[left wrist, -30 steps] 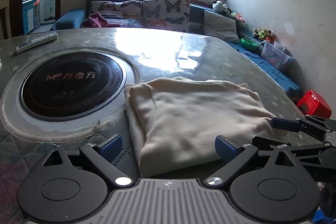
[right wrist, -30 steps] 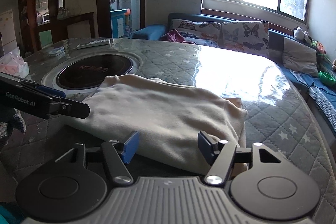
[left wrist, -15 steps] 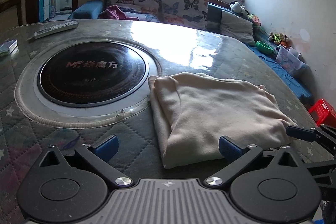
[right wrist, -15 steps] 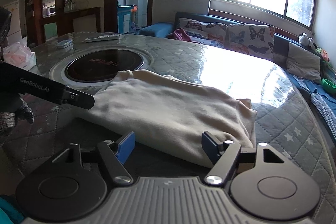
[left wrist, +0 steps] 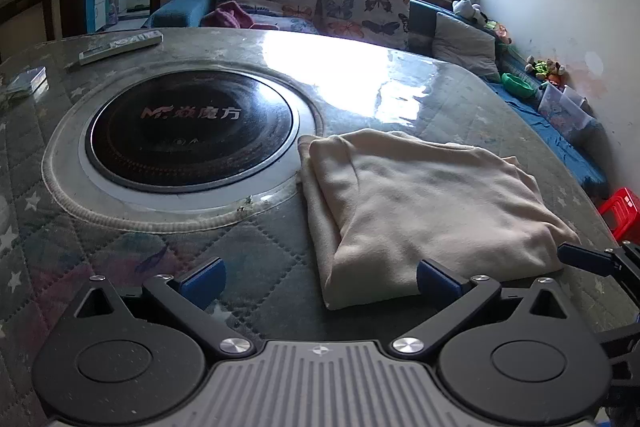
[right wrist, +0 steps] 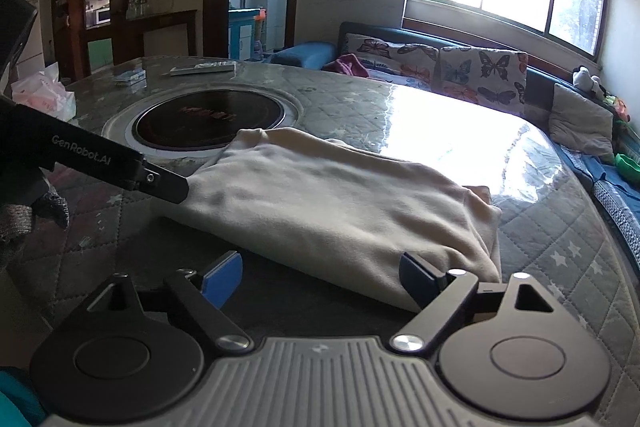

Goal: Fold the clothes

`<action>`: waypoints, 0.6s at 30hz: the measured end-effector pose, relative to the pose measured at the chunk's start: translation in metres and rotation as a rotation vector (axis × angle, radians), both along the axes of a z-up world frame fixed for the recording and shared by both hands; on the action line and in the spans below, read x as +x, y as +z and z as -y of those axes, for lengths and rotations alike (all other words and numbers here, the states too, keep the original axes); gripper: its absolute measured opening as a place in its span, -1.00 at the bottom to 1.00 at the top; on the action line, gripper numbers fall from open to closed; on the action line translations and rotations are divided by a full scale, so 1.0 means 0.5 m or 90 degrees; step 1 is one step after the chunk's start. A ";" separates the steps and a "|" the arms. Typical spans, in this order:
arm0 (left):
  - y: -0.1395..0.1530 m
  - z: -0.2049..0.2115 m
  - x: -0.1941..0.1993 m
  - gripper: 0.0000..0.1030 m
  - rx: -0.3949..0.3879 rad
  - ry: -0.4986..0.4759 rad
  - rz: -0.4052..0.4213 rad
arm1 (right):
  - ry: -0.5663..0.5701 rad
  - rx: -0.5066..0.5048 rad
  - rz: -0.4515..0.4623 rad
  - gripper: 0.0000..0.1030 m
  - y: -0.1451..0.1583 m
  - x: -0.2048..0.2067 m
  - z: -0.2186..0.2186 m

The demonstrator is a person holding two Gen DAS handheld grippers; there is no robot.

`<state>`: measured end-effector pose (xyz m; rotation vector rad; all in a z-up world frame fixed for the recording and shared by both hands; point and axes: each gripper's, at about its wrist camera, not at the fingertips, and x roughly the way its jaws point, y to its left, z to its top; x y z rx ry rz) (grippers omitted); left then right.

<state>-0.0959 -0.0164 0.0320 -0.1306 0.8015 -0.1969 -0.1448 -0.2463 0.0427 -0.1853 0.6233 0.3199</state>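
The cream garment (left wrist: 432,203) is seen folded into a thick rectangular bundle on the counter (left wrist: 240,251), just ahead of both hand-held grippers and beside the round black cooktop (left wrist: 192,131) set into the surface. It is judged to be soft, light and limp (a knit or fleece, by its matte, rounded folds), so it would sag and spill open if lifted by a single layer. A firmer hold would be had at the near folded edge, with all layers pinched together, one corner to each tool.

The left hand-held gripper (left wrist: 320,279) is held low and level over the counter, its jaws spread wide and empty, the near left corner of the bundle lying between its blue pads (left wrist: 434,277). The right hand-held gripper (right wrist: 320,275) is likewise held low, jaws wide and empty, with the near right corner just ahead of its right pad. No cloth is gripped by either. The counter's glossy covering may let the bundle slide when nudged.
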 end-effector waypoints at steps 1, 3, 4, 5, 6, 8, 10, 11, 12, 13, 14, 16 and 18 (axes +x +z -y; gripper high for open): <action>0.000 -0.001 0.001 1.00 0.000 0.001 -0.001 | 0.003 -0.003 0.000 0.71 0.000 0.000 -0.003; 0.001 -0.003 0.002 1.00 0.000 0.004 -0.002 | 0.009 -0.006 0.001 0.71 0.001 0.001 -0.007; 0.001 -0.004 0.003 1.00 0.000 0.005 -0.003 | 0.012 -0.007 0.002 0.71 0.002 0.002 -0.010; 0.002 -0.005 0.004 1.00 0.001 0.006 -0.003 | 0.015 -0.008 0.002 0.71 0.003 0.003 -0.012; 0.002 -0.006 0.004 1.00 0.001 0.008 -0.004 | 0.015 -0.008 0.003 0.71 0.003 0.004 -0.013; 0.002 -0.008 0.007 1.00 0.002 0.009 -0.006 | 0.018 -0.008 0.003 0.72 0.004 0.007 -0.016; 0.002 -0.009 0.011 1.00 0.003 0.010 -0.008 | 0.022 -0.011 0.004 0.72 0.005 0.009 -0.020; 0.003 -0.010 0.013 1.00 0.003 0.011 -0.008 | 0.025 -0.013 0.004 0.72 0.005 0.010 -0.023; 0.004 -0.012 0.015 1.00 0.001 0.013 -0.008 | 0.029 -0.016 0.004 0.72 0.005 0.010 -0.026; 0.005 -0.014 0.017 1.00 -0.001 0.015 -0.009 | 0.036 -0.018 0.003 0.72 0.005 0.011 -0.031; 0.006 -0.017 0.020 1.00 -0.002 0.018 -0.009 | 0.044 -0.022 0.002 0.72 0.004 0.012 -0.036; 0.009 -0.022 0.026 1.00 -0.006 0.024 -0.009 | 0.063 -0.037 0.004 0.72 0.004 0.014 -0.050; 0.011 -0.029 0.033 1.00 -0.012 0.030 -0.010 | 0.084 -0.051 0.008 0.71 0.003 0.017 -0.067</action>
